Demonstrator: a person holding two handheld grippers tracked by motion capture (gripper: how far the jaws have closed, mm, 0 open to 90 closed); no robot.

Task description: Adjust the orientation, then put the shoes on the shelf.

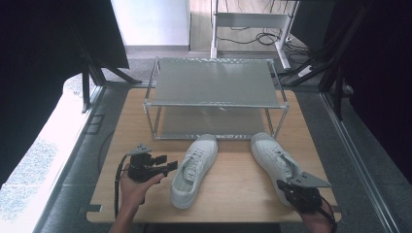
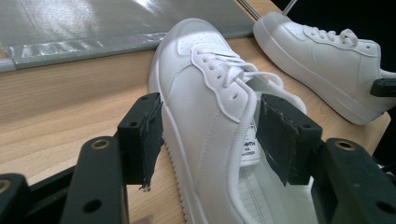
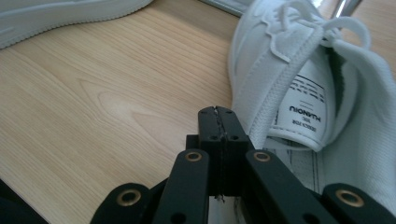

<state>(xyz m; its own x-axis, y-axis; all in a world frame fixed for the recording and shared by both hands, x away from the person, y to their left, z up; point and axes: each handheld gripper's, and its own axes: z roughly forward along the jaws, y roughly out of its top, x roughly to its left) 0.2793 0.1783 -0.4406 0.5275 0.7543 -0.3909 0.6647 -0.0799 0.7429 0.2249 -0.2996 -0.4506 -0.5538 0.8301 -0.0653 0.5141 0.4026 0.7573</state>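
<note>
Two white lace-up sneakers lie on the wooden table, toes toward a metal rack. My left gripper is open beside the left sneaker. In the left gripper view its jaws straddle that sneaker's near side wall by the collar, one pad outside and one pad over the opening, neither pressing. My right gripper is at the heel of the right sneaker. In the right gripper view the right gripper is shut with nothing between its pads, just left of the sneaker's collar.
A two-tier metal rack with grey shelves stands at the back of the table, both shelves bare. Bare wood lies between the two sneakers and in front of them. Table legs and cables show on the floor beyond. The table's front edge runs close under both hands.
</note>
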